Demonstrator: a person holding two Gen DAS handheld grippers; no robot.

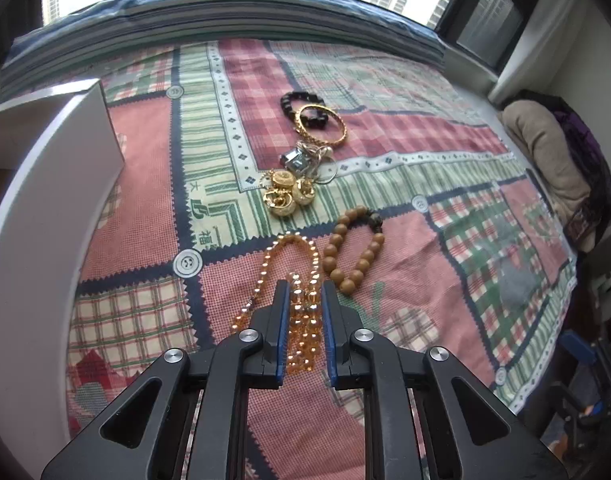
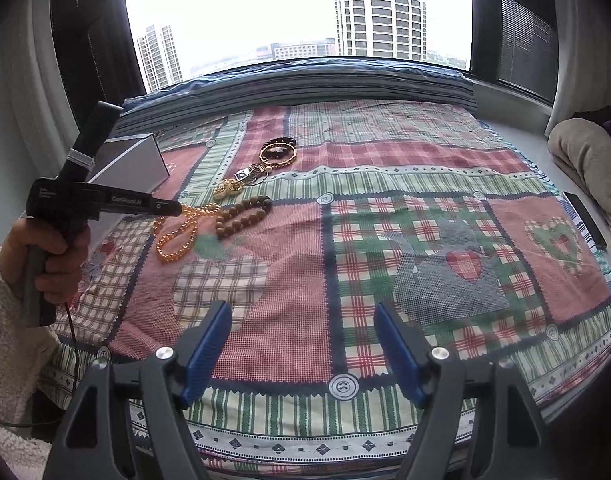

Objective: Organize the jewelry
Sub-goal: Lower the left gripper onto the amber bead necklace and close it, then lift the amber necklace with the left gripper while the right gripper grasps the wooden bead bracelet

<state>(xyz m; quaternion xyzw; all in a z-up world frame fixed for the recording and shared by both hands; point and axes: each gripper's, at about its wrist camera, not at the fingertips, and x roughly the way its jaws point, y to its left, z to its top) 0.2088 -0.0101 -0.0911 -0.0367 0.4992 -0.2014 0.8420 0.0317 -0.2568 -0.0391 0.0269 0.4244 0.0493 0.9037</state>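
Observation:
My left gripper (image 1: 305, 292) is shut on an amber bead necklace (image 1: 301, 320), its blue pads pressing the strand. In the right wrist view the left gripper (image 2: 177, 209) holds one end of the necklace (image 2: 177, 236) raised, while the loop trails on the patchwork cloth (image 2: 289, 280). A wooden bead bracelet (image 1: 355, 246) lies just right of it. Farther back lie gold ornaments (image 1: 285, 194), silver pieces (image 1: 305, 158), a gold bangle (image 1: 323, 124) and a black bead bracelet (image 1: 301, 102). My right gripper (image 2: 301, 312) stands open over bare cloth, nothing between its fingers.
A white box (image 1: 45, 152) stands at the left, beside the jewelry. A folded beige blanket (image 2: 585, 160) and a dark flat object (image 2: 585, 216) lie at the right edge. A window ledge runs along the back. A hand (image 2: 53, 252) in a fleecy sleeve holds the left gripper.

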